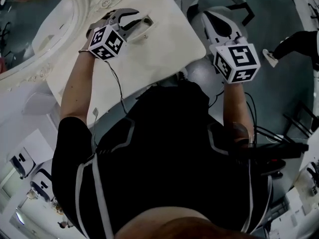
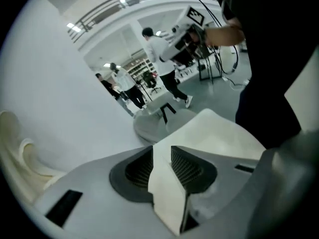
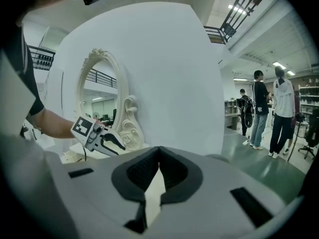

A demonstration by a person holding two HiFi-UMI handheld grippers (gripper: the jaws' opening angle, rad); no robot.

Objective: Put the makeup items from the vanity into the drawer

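Note:
No makeup item shows in any view. The white vanity top lies in front of me, its ornate mirror at the upper left. My left gripper hovers over the far part of the vanity top. Its jaws stand slightly apart with only the white surface between them. My right gripper is held off the vanity's right edge, over a round grey seat. Its pads meet at the tips with nothing held. The right gripper view also catches the left gripper beside the mirror's carved frame.
A white curved wall stands behind the vanity. People stand on the green floor to the right, and others show near shelving in the left gripper view. A black stand and cables are at my right side.

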